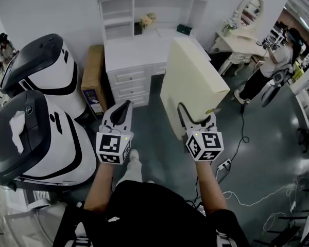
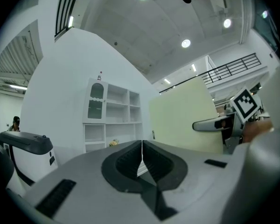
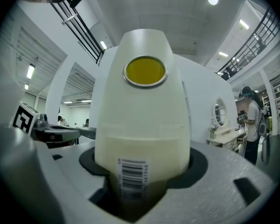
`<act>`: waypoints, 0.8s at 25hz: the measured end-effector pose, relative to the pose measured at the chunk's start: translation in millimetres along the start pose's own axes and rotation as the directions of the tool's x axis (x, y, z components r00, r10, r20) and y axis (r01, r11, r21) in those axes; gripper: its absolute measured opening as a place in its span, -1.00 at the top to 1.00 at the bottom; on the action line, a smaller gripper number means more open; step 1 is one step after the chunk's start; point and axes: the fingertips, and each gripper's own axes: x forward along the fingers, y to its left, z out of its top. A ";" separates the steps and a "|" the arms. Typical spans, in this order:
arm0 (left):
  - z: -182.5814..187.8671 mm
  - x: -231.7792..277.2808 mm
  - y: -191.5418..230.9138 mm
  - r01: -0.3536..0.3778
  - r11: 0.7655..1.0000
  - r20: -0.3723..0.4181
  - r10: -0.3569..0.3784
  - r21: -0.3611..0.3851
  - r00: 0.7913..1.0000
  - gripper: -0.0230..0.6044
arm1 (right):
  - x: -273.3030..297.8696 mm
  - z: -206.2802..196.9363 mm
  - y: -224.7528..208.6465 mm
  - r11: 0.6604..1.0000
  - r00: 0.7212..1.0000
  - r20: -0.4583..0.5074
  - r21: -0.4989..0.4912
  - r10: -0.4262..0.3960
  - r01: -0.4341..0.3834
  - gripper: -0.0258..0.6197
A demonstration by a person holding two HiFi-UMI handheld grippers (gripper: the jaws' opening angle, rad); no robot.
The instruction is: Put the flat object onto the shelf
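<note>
The right tool [image 1: 197,118] is clenched on the lower edge of a flat cream box [image 1: 193,78]. It holds the box upright and slightly tilted above the floor [image 1: 257,138], at about 1 o'clock from the person. The left tool [image 1: 124,109], at 11 o'clock, has its jaws pressed together on nothing. The white desk [image 1: 139,50] and its shelf [image 1: 159,4] stand at 12 o'clock, beyond the box.

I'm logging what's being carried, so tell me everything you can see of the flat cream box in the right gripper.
The flat box is a big, thin, pale cream slab, smooth like card or board. It is held in the air on edge, somewhat tilted. Only the right gripper touches it, its jaws clamped on the lower narrow edge. That narrow side bears a barcode label and a round yellow sticker.
</note>
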 end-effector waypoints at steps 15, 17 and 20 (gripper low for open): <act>-9.2 103.0 60.3 0.007 1.000 -0.009 -0.007 -0.001 1.000 0.90 | 110.8 -6.4 -31.4 1.000 1.000 -0.011 0.019 -0.014 0.014 -0.02; -6.6 118.0 71.5 0.011 1.000 -0.005 -0.011 -0.002 1.000 0.90 | 128.1 -3.0 -34.1 1.000 1.000 -0.010 0.018 -0.018 0.018 -0.02; -1.2 140.4 88.4 0.021 1.000 0.005 -0.021 0.001 1.000 0.90 | 154.2 3.0 -37.5 0.999 1.000 -0.007 0.016 -0.028 0.028 -0.02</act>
